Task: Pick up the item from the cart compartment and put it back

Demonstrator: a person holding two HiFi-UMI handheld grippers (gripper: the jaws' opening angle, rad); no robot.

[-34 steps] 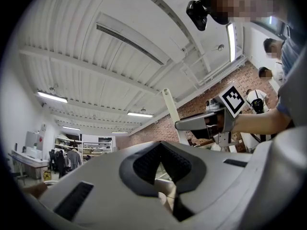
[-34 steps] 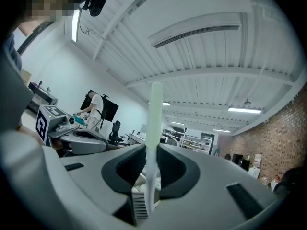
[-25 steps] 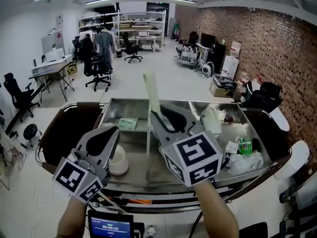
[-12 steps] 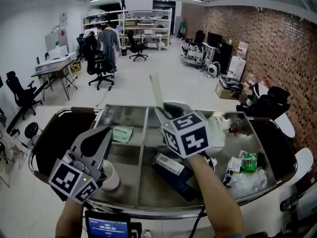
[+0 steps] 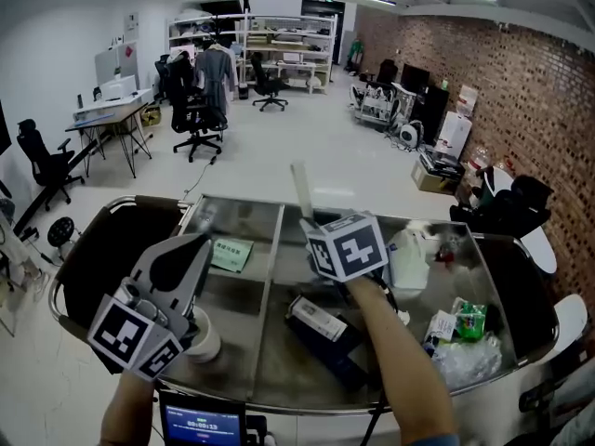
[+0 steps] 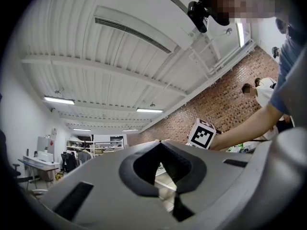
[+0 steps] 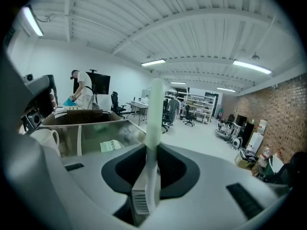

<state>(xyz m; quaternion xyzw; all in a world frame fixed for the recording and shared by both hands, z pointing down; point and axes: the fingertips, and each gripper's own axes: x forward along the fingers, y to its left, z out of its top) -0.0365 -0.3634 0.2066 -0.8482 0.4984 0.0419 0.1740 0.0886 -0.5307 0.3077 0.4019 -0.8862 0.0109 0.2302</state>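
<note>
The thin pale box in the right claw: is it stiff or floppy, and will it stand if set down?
Probably stiff: the thin pale box stands straight though the right claw grips only one end. Set on that narrow edge it would likely tip.

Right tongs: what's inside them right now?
A thin pale strip is clamped in the right tongs, sticking out past the tips. In the head view, the marker cube hides its lower part.

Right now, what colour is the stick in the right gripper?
Pale cream; the stick shows best in the right gripper view.
</note>
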